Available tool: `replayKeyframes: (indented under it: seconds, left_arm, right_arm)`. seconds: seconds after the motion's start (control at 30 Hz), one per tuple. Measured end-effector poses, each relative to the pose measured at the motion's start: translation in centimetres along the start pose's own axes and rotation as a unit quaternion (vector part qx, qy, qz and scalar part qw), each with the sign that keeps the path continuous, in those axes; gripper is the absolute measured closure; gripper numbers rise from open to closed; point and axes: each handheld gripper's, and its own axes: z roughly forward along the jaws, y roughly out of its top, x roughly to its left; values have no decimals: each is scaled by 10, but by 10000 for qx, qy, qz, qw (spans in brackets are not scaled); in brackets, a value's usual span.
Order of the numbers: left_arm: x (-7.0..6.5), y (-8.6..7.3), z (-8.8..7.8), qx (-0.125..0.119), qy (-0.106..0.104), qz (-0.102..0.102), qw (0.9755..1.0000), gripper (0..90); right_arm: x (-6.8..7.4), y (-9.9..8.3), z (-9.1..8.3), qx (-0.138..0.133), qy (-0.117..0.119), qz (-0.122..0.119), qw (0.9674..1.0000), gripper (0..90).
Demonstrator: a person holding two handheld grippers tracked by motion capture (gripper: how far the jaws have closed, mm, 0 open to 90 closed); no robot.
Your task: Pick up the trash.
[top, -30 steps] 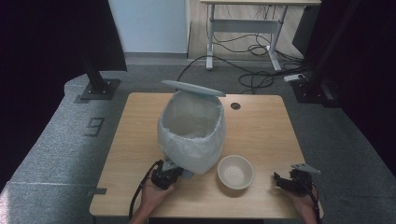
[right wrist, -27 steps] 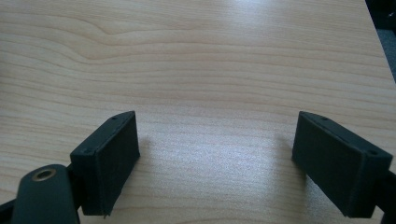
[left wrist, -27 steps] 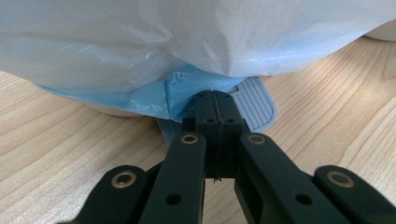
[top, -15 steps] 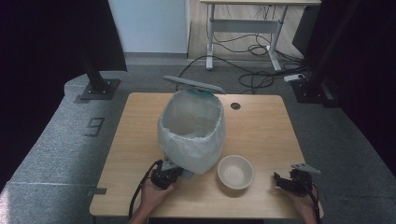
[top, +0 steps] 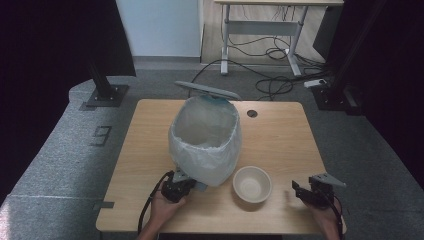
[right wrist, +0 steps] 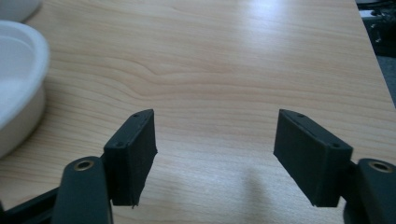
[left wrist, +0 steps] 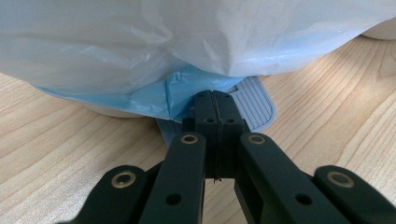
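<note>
The left gripper (left wrist: 215,100) has its jaws pressed together, their tips resting on the ribbed grey pedal (left wrist: 254,100) at the foot of the bin (top: 205,140); whether they actually nip the blue liner edge (left wrist: 154,95) is hard to tell. If the tips slide off, the lid (top: 207,90), propped up behind the bin's mouth, would likely drop. The right gripper (right wrist: 212,154), with nothing between its jaws, has just been closing. It hovers beyond the white bowl (top: 252,184), which sits just beside the bin; a careless sweep could knock it.
</note>
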Motion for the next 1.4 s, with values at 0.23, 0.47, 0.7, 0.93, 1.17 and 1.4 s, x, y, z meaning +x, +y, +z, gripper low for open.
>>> replayKeyframes:
  seconds: [0.23,0.47,0.7,0.93,1.17,1.4]
  left_arm:
    - [0,0,0,0,-11,2,10000,900]
    - [1,0,0,0,-24,0,10000,900]
    - [1,0,0,-6,-40,-2,10000,900]
    - [1,0,0,1,-35,7,10000,900]
    - [1,0,0,0,-35,3,10000,900]
    - [1,0,0,0,-29,11,10000,900]
  right_arm:
    - [5,6,-7,-155,182,-15,9997,349]
    - [15,13,-14,-318,431,-92,9985,393]
    - [31,21,-18,-420,769,-262,9958,416]
    - [46,24,-18,-417,1001,-394,9933,417]
    - [59,26,-14,-347,1146,-503,9915,418]
    - [64,24,-4,-186,1221,-511,9910,423]
